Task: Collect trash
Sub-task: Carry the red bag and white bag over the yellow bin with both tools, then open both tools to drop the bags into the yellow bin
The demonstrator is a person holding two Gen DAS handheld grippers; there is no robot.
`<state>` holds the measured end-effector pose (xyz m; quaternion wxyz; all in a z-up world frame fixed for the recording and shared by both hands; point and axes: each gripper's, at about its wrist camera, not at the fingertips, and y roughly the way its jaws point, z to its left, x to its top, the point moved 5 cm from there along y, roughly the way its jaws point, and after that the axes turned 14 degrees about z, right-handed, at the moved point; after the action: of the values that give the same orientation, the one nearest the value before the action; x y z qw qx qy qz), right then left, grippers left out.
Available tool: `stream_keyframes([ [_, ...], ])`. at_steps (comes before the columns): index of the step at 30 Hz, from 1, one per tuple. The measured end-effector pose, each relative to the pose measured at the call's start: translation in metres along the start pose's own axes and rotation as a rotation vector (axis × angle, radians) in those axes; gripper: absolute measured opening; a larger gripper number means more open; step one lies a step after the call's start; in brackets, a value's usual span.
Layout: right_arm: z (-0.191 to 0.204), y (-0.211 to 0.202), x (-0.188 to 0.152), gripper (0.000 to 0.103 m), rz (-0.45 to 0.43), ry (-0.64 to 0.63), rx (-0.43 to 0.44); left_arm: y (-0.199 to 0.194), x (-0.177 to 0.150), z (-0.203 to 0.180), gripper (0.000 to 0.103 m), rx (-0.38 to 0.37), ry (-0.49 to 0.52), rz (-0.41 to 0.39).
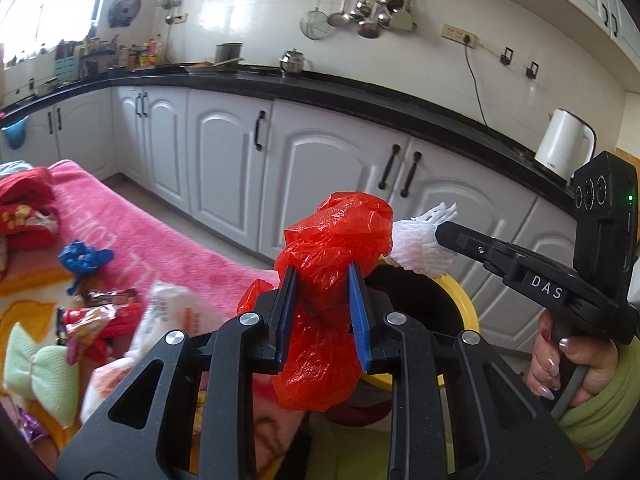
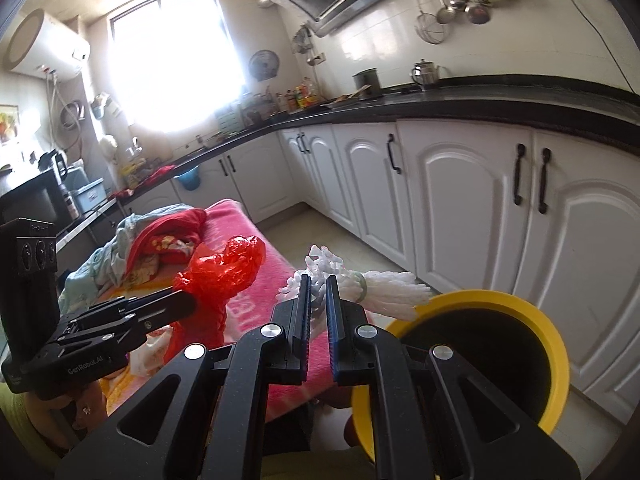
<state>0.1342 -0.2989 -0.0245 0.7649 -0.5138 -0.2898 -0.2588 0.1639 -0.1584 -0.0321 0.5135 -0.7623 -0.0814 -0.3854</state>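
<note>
My left gripper is shut on a crumpled red plastic bag, which bulges above and below the blue pads. It also shows in the right wrist view as the red plastic bag held by the left gripper. My right gripper is shut on a white foam net, whose strands stick out to the right, over the rim of the yellow bin. From the left wrist view, the white foam net hangs at the right gripper tip above the yellow bin.
A pink blanket covers the surface at left, with a blue scrap, snack wrappers, a white bag and red clothes on it. White cabinets and a black counter stand behind. A hand grips the right handle.
</note>
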Motion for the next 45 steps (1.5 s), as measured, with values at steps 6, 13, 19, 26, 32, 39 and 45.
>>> stream_keyframes([
  [6, -0.024, -0.006, -0.008, 0.008, 0.01, 0.038, -0.023, 0.018, 0.004, -0.018, 0.018, -0.023, 0.032, 0.026],
  [13, -0.052, -0.011, -0.023, 0.008, 0.04, 0.088, -0.046, 0.042, 0.012, -0.039, 0.019, -0.065, 0.051, 0.066],
  [19, -0.071, -0.013, -0.034, 0.008, 0.062, 0.126, -0.069, 0.065, 0.015, -0.055, 0.019, -0.087, 0.071, 0.103],
  [26, -0.095, -0.009, -0.053, 0.008, 0.105, 0.187, -0.078, 0.097, 0.014, -0.068, 0.019, -0.104, 0.09, 0.168],
  [32, -0.116, -0.003, -0.067, 0.008, 0.147, 0.248, -0.079, 0.118, 0.011, -0.08, 0.021, -0.109, 0.106, 0.205],
  [39, -0.127, 0.002, -0.076, 0.028, 0.172, 0.308, -0.086, 0.125, 0.01, -0.073, 0.045, -0.096, 0.071, 0.213],
  [45, -0.129, -0.001, -0.074, 0.033, 0.154, 0.316, -0.107, 0.114, 0.01, -0.061, 0.062, -0.099, 0.03, 0.194],
])
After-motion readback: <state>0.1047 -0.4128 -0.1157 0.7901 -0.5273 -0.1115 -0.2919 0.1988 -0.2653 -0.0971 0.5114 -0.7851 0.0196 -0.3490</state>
